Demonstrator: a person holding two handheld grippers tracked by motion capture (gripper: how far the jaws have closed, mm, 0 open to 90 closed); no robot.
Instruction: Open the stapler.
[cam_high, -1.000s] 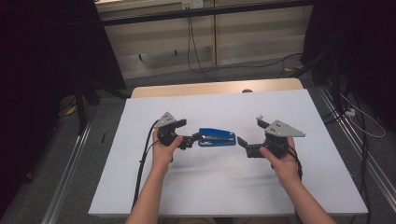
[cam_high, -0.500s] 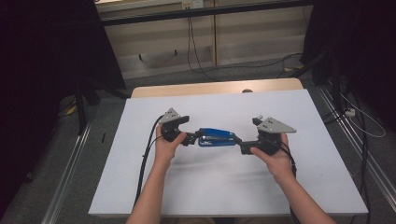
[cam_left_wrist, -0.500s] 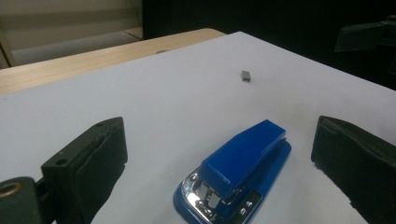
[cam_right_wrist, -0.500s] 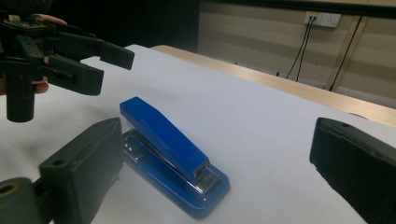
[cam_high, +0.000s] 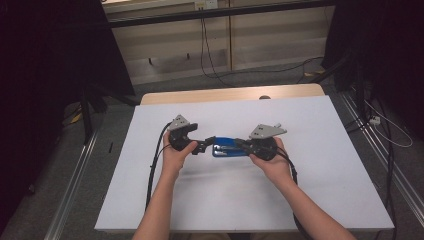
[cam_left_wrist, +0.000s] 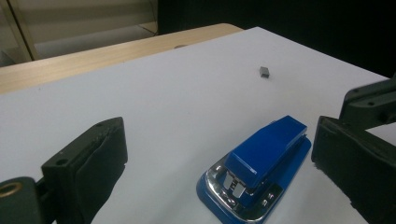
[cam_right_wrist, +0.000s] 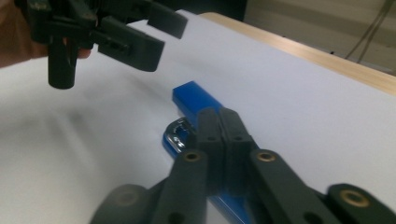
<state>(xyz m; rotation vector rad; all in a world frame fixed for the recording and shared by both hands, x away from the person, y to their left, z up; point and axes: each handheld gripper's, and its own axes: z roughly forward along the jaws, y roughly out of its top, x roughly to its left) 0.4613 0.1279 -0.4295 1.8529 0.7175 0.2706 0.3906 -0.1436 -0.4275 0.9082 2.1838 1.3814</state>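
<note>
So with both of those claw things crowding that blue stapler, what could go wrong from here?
The right gripper, jaws just closed and pressed together above the blue stapler, might push it along the smooth white sheet. The open left gripper sits near the stapler's other end, so the two tools could bump.

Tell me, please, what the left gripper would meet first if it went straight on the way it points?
Most likely the blue stapler, lying just ahead between its open fingers; beyond it is the right gripper.
</note>
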